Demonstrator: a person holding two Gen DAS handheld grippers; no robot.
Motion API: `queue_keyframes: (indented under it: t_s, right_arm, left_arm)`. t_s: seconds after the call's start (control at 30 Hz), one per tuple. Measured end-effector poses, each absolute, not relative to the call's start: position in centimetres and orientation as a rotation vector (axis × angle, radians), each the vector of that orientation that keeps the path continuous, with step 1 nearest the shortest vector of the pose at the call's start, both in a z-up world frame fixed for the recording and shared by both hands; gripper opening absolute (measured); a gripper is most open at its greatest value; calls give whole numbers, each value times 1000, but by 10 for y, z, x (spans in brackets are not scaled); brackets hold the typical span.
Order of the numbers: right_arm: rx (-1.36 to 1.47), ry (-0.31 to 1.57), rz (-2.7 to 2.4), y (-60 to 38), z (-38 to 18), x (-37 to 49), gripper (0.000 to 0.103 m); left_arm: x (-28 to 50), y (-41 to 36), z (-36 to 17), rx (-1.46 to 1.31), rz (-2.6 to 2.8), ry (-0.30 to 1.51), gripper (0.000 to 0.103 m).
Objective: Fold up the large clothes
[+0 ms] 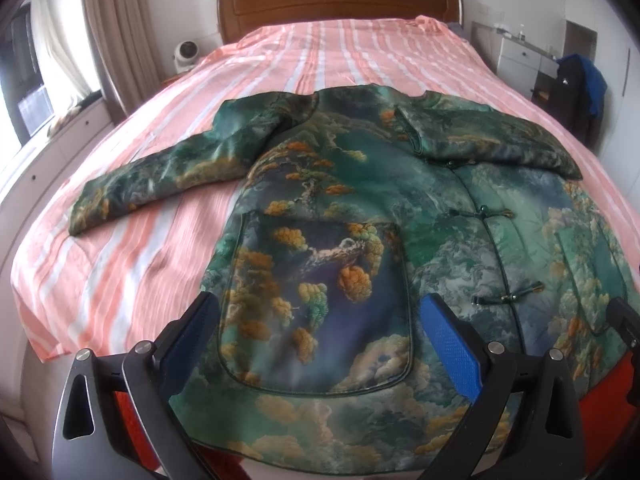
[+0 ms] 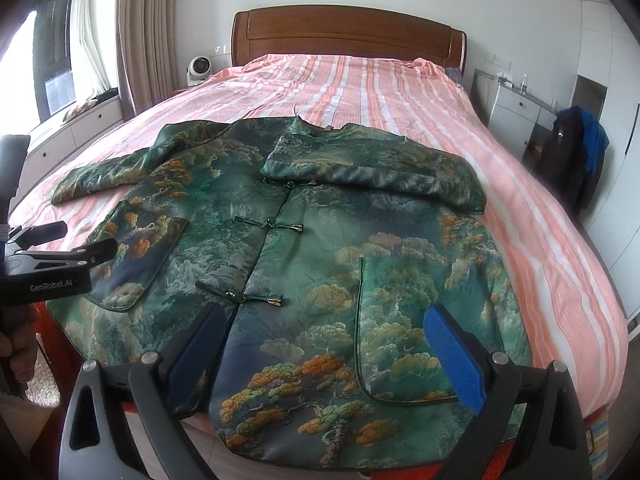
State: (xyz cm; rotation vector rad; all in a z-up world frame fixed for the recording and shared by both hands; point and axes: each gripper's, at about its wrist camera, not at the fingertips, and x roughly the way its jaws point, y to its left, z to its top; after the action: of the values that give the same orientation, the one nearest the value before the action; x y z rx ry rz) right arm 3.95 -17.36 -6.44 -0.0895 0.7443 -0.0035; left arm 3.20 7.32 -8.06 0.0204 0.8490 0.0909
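A green padded jacket (image 1: 360, 208) (image 2: 304, 248) printed with trees and clouds lies face up on the bed, knot buttons (image 2: 268, 222) fastened, hem toward me. Its left sleeve (image 1: 152, 176) stretches out to the left. The right sleeve (image 2: 376, 172) is folded across the chest. My left gripper (image 1: 320, 344) hovers open over the jacket's left patch pocket (image 1: 316, 304), blue pads wide apart with nothing between them. My right gripper (image 2: 332, 356) is open above the hem near the right pocket (image 2: 404, 320). The left gripper's body (image 2: 48, 260) shows at the left edge of the right wrist view.
The bed has a pink and white striped sheet (image 1: 304, 56) and a wooden headboard (image 2: 348, 36). A small white fan (image 2: 198, 68) stands at the left, a white cabinet (image 2: 516, 116) and dark clothes on a chair (image 2: 576, 152) at the right. Curtains (image 2: 144, 32) hang left.
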Motion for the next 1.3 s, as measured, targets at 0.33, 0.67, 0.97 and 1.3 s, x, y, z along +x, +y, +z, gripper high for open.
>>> queue_keyframes:
  t_s: [0.33,0.67,0.97,1.3]
  right_arm:
    - [-89,746,2,-171,-67,42,98]
    - [-96,768,15,-167,-76,44,98]
    - [-144,796,11,-159,-83,40,98]
    - [-104,785,42,-163,-90,43,98]
  left_arm:
    - [42,137,-74,-99,114,852,101]
    - [129,356,-107,-843,57,771,101]
    - [158,447,-174,-1157,313,636,9]
    - [158,375,-41,-617,430,525,9]
